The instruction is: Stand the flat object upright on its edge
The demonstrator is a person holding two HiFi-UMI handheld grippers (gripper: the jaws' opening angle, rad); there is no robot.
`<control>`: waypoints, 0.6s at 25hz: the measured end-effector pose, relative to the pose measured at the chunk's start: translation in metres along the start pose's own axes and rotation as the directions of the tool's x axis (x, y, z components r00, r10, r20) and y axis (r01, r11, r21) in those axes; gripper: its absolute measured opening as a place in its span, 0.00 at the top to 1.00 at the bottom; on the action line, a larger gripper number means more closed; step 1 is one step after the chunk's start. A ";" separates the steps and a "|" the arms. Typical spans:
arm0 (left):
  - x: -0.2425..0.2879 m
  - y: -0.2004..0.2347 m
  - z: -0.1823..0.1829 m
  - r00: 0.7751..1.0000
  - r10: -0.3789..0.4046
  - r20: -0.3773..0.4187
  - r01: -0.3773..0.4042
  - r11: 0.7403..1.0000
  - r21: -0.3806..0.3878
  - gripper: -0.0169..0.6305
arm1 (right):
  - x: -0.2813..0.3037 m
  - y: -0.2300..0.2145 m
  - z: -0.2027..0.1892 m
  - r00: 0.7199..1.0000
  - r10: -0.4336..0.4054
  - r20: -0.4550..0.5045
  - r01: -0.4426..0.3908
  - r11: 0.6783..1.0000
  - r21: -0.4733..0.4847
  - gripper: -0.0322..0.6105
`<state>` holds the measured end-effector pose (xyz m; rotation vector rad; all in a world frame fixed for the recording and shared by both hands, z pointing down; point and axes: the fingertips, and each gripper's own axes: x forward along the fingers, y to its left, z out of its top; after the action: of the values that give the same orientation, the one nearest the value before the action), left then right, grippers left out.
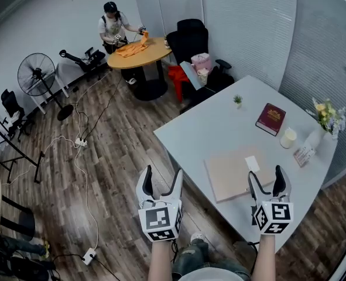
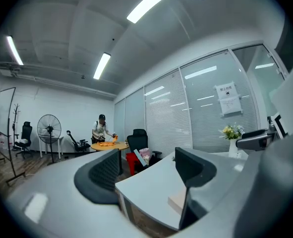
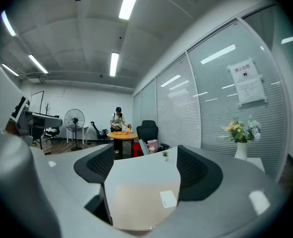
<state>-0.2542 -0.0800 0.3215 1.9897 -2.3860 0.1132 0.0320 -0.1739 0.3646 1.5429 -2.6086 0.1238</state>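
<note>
Right gripper (image 1: 266,179): nearest of all, held low at the near edge of the table (image 1: 208,127). Its jaws stand wide apart and hold nothing.
Left gripper (image 1: 163,177): level with the right one but out over the floor, off the table's near corner. Its jaws are also spread and empty.
Flat object: a beige board (image 1: 234,174) lying flat, just ahead of and under the right gripper and to the right of the left one. A white label (image 1: 252,163) lies on its top.
Contact: neither gripper touches the board.
Why held so: the spread jaws and the right gripper's line straight over the board look like a lead-in to a grasp. The left gripper seems placed to take or steady the other side.
Likely step: approach, with the board not yet raised.
Beyond the board: a red book (image 1: 270,119), a white candle (image 1: 288,138), a small box (image 1: 304,155) and a vase of flowers (image 1: 326,117) stand past the right gripper. A tiny plant (image 1: 237,100) sits far ahead.
In the way: nothing lies between either gripper and the board. Tipping it away would bring it toward the candle and box.
Room: a person (image 1: 112,28) works at a round table far ahead of the left gripper.
</note>
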 end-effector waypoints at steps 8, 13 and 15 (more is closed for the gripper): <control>0.094 0.001 -0.010 0.993 -0.117 -0.017 0.117 0.993 -0.011 0.44 | 0.059 -0.017 -0.006 0.994 -0.103 -0.027 0.104 0.995 0.007 0.31; 0.125 -0.009 -0.025 0.981 -0.188 -0.053 0.186 0.982 -0.036 0.44 | 0.069 -0.029 -0.019 0.984 -0.165 -0.070 0.167 0.986 0.018 0.30; 0.130 -0.012 -0.031 0.975 -0.210 -0.068 0.207 0.977 -0.047 0.44 | 0.068 -0.032 -0.024 0.979 -0.183 -0.093 0.186 0.982 0.019 0.30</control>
<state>-0.2663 -0.2076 0.3625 2.1624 -2.1041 0.1282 0.0288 -0.2448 0.3983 1.7360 -2.3906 0.2092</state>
